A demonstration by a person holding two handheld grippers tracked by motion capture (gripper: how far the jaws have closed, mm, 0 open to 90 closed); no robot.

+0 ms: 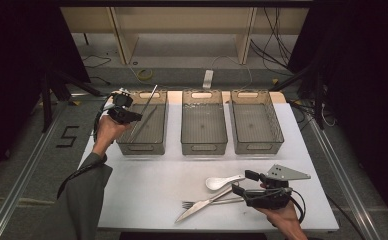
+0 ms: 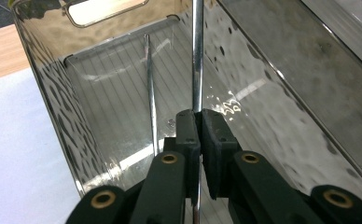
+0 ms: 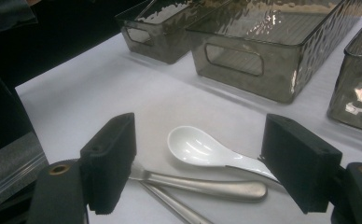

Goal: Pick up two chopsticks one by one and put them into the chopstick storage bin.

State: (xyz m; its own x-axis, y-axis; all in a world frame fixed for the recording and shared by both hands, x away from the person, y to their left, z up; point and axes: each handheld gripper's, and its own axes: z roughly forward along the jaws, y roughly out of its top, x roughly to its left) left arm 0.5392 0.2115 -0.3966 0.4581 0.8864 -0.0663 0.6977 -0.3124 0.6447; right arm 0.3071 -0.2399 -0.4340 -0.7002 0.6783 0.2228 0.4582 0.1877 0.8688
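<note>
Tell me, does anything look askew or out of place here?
The thin metal rod clamped in the left gripper leans over the left smoked plastic bin's far rim, not lying flat. Nothing is spilled or damaged.

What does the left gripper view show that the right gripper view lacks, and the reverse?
Left gripper view alone: the left gripper shut on a metal chopstick inside the left bin, with a second chopstick lying on the bin's floor. Right gripper view alone: the open right gripper, a white spoon and a metal handle. Both: the left bin and the white tabletop.
</note>
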